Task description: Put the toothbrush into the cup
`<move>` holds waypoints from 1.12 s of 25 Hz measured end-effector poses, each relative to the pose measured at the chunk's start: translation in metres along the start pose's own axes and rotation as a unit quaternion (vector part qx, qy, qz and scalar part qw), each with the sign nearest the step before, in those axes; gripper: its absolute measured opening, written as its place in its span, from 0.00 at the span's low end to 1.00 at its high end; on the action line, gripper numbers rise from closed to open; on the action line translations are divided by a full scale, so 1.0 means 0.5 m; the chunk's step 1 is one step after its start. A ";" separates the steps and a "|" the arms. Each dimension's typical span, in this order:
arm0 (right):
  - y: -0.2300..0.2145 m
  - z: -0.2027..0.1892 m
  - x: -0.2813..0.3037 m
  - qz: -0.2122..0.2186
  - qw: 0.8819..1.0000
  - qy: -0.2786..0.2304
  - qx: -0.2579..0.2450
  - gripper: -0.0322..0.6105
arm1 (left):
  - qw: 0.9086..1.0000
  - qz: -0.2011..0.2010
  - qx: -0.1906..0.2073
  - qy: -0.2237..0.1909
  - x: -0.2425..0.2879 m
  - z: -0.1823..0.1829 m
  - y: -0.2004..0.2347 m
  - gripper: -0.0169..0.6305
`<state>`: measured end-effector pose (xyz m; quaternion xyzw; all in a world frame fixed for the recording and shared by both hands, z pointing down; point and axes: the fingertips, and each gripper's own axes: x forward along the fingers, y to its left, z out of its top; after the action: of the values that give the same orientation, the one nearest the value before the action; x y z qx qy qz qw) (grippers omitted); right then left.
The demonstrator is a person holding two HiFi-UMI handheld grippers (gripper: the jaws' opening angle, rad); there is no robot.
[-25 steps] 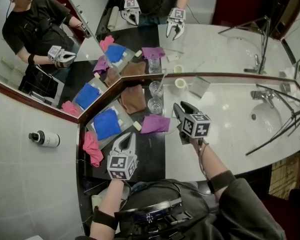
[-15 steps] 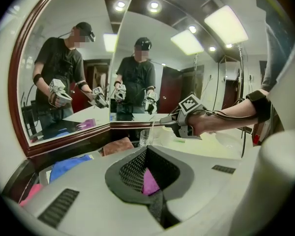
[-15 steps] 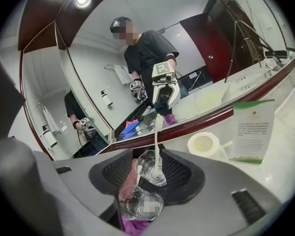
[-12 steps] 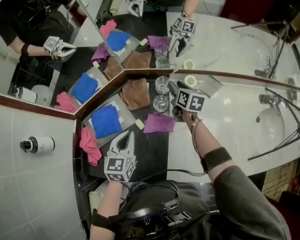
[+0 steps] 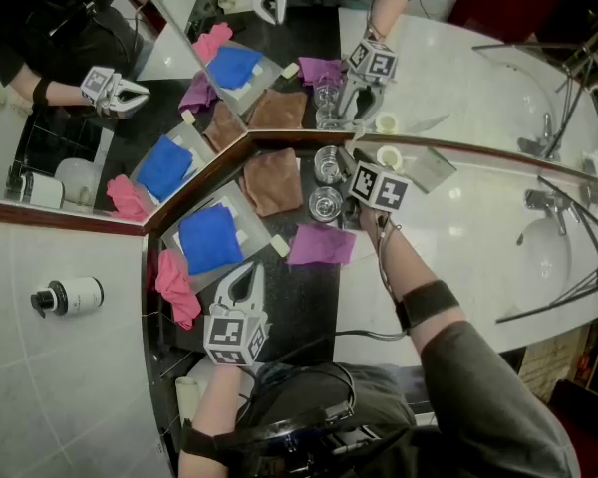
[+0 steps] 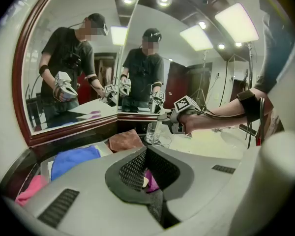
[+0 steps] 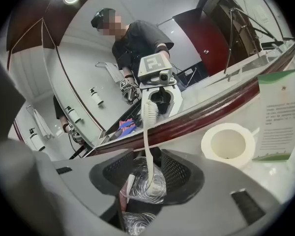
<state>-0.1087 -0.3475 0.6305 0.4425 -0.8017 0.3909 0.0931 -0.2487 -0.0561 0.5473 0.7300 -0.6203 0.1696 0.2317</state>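
Right gripper (image 7: 147,170) is sitting wide open. Its jaws have just been opening and are flanking the glass (image 7: 148,183), with the toothbrush (image 7: 147,136) between them, pads touching neither. The toothbrush is standing in that glass, handle down and bristles up, leaning on the rim close to the mirror (image 7: 83,82). Left gripper (image 5: 247,279) is closed on nothing, hanging over the dark counter by the blue cloth (image 5: 210,239), well apart from the glasses.

Handling, my read:
- The toothbrush is looking light, thin and stiff, and the smooth plastic is probably going to be slippery and twist in the pads.
- I'm taking it mid-handle, above the rim and below the bristles, pinching across the flat faces.
- The glass is fragile and tippy, so any side push through the handle is risking a knock-over. I'm lifting straight up.
- A second glass (image 5: 325,204) is standing just in front, so clearance is tight.

I can't tell which cup is meant. A cream ring (image 7: 228,144) to the right may be a cup or a roll.
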 end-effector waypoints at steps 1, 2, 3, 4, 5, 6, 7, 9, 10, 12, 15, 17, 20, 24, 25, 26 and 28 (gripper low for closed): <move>-0.001 -0.002 0.004 0.000 1.000 0.003 -0.003 0.34 | 1.000 0.000 -0.001 0.002 0.000 -0.001 0.001 0.03; -0.002 -0.005 0.009 -0.002 1.000 0.006 -0.008 0.32 | 1.000 0.001 -0.003 0.003 -0.001 -0.003 0.004 0.03; -0.003 -0.008 0.012 -0.005 1.000 0.008 -0.013 0.29 | 1.000 0.003 -0.004 0.003 -0.003 -0.004 0.007 0.03; -0.004 -0.009 0.015 -0.007 1.000 0.010 -0.017 0.22 | 1.000 0.006 -0.004 0.001 -0.004 -0.006 0.012 0.03; -0.005 -0.009 0.016 -0.009 1.000 0.010 -0.019 0.16 | 1.000 0.008 -0.005 0.000 -0.004 -0.007 0.015 0.03; -0.004 -0.008 0.017 -0.007 1.000 0.009 -0.021 0.14 | 1.000 0.010 -0.006 -0.001 -0.004 -0.008 0.017 0.03; -0.003 -0.006 0.016 -0.006 1.000 0.008 -0.023 0.14 | 1.000 0.011 -0.008 -0.001 -0.004 -0.010 0.018 0.03; -0.005 -0.007 0.014 -0.005 1.000 0.007 -0.026 0.14 | 1.000 0.011 -0.010 0.000 -0.004 -0.014 0.016 0.03; -0.007 -0.007 0.013 -0.006 1.000 0.007 -0.026 0.14 | 1.000 0.012 -0.011 0.001 -0.005 -0.016 0.015 0.03; -0.007 -0.003 0.008 -0.006 1.000 0.003 -0.026 0.14 | 1.000 0.012 -0.010 0.002 -0.006 -0.019 0.012 0.03; -0.002 0.006 0.003 0.000 0.999 -0.002 -0.036 0.14 | 1.000 0.013 -0.010 0.001 -0.008 -0.022 0.011 0.03; 0.004 0.014 -0.002 0.002 0.999 -0.006 -0.045 0.14 | 1.000 0.014 -0.009 0.001 -0.010 -0.022 0.011 0.03; 0.012 0.025 -0.012 0.007 0.999 -0.010 -0.053 0.14 | 1.000 0.015 -0.008 -0.002 -0.013 -0.018 0.009 0.03; 0.023 0.042 -0.033 0.010 0.998 -0.019 -0.059 0.14 | 1.000 0.015 -0.007 -0.009 -0.016 -0.012 0.006 0.03; 0.026 0.049 -0.041 0.011 0.998 -0.022 -0.062 0.14 | 1.000 0.015 -0.006 -0.011 -0.017 -0.010 0.004 0.03; 0.030 0.058 -0.050 0.012 0.997 -0.026 -0.065 0.14 | 1.000 0.015 -0.005 -0.014 -0.019 -0.008 0.002 0.03; 0.038 0.076 -0.072 0.015 0.997 -0.035 -0.073 0.14 | 1.000 0.015 -0.004 -0.019 -0.022 -0.003 -0.004 0.03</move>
<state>-0.0949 -0.3460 0.5766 0.4360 -0.8373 0.3168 0.0917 -0.2487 -0.0457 0.5425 0.7226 -0.6361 0.1567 0.2206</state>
